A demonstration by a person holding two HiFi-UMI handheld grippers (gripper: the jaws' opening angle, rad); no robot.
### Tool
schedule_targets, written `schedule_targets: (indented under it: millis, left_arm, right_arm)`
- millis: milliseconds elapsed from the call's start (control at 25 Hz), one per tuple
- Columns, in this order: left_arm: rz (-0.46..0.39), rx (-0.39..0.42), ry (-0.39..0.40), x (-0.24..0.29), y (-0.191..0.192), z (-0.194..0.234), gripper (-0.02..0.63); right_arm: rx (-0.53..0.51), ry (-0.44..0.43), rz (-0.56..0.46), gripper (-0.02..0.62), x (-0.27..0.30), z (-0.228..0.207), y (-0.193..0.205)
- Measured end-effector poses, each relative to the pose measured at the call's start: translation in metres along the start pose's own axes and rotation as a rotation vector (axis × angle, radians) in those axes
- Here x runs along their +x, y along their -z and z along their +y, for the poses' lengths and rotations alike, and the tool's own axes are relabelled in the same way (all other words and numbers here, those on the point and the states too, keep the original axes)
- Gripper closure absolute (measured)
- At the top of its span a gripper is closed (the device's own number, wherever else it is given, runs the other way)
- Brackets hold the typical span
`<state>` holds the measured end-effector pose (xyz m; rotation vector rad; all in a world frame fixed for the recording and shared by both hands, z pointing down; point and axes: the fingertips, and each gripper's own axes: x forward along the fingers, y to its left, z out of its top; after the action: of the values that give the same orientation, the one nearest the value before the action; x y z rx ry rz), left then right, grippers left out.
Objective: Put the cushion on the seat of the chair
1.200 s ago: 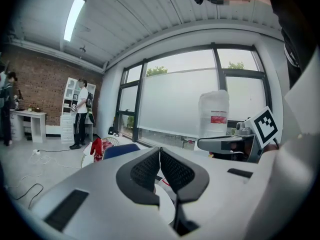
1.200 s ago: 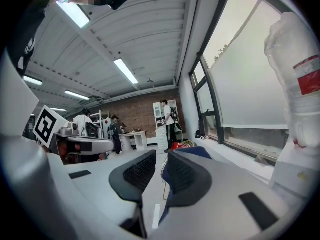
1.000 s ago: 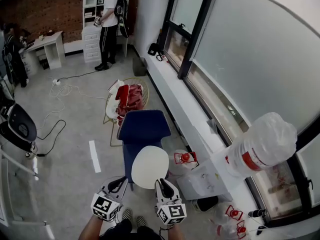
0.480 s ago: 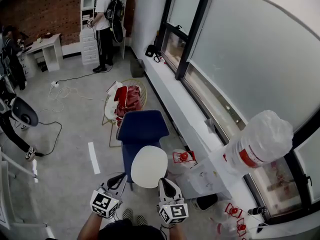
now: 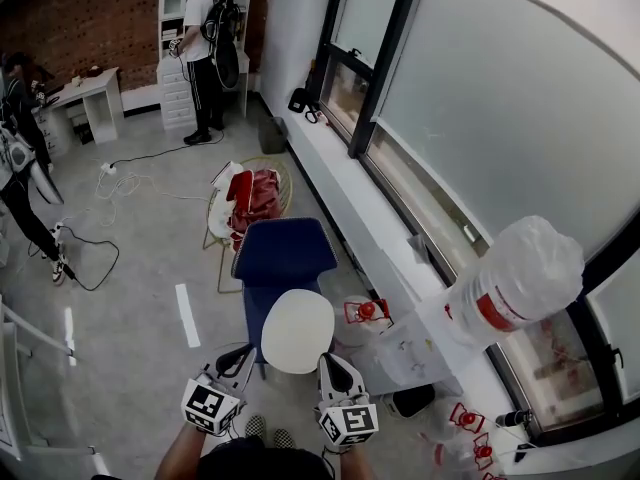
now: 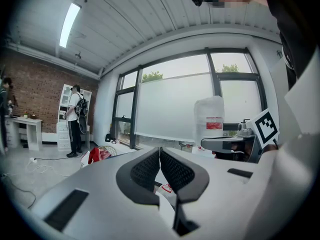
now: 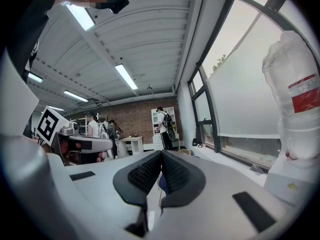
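Note:
A round white cushion (image 5: 297, 330) hangs flat in front of me, over the front of the blue chair (image 5: 285, 253). My left gripper (image 5: 246, 354) grips its near-left rim, and my right gripper (image 5: 325, 361) grips its near-right rim. In the left gripper view the left gripper (image 6: 160, 151) has its black pads together, with a strip of white cushion pinched low between them. In the right gripper view the right gripper (image 7: 161, 154) has just been closing. Its pads meet on a thin white edge. The chair's seat is mostly hidden under the cushion.
A wicker chair with a red bag (image 5: 255, 196) stands behind the blue chair. At the right a big water bottle (image 5: 520, 278) sits on a white dispenser beside the window ledge (image 5: 350, 193). Red-handled items (image 5: 368, 313) lie on the floor. A person (image 5: 205, 53) stands by far shelves; a cable (image 5: 95, 253) trails at the left.
The cushion and both grippers keep almost the same place. At the left edge a person has walked away across the floor, and the far person has shifted slightly.

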<state>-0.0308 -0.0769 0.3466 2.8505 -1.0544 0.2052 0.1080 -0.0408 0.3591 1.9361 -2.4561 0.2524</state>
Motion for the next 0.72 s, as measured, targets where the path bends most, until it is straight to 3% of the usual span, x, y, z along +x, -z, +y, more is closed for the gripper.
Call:
schedule_targets:
  millis: [720]
  left_arm:
    - [0.004,0.002,-0.003,-0.0003,0.0029,-0.0066,0.586]
  right_arm:
    - [-0.008,-0.017,0.014,0.566,-0.0028,0.0005,0.0023]
